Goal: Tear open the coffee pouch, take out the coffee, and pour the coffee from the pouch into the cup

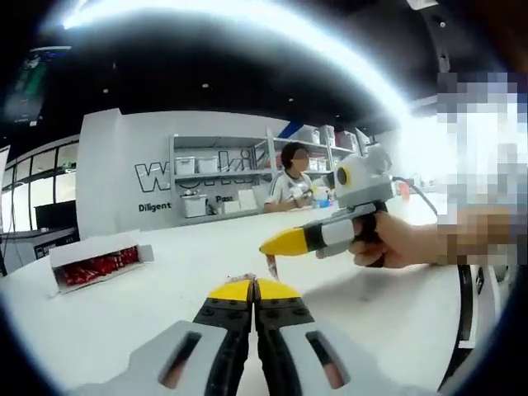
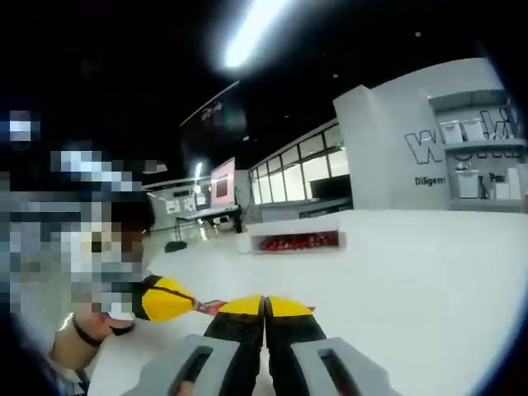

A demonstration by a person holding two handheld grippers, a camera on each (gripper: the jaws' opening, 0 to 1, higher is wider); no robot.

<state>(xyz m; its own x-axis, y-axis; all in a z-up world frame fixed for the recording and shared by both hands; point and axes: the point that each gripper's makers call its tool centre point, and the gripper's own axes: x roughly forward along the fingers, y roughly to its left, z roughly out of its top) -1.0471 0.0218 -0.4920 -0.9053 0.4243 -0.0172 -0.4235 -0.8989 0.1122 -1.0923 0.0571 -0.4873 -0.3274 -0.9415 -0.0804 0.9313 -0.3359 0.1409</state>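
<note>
Gripping the pouch between them, your left gripper and right gripper are both clamped on it above the white table. Beyond lie a box of red packets, shelves and a seated person.

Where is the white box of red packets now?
In the left gripper view, the white box lies on the white table at far left; in the right gripper view, mid-table before the windows.
</note>
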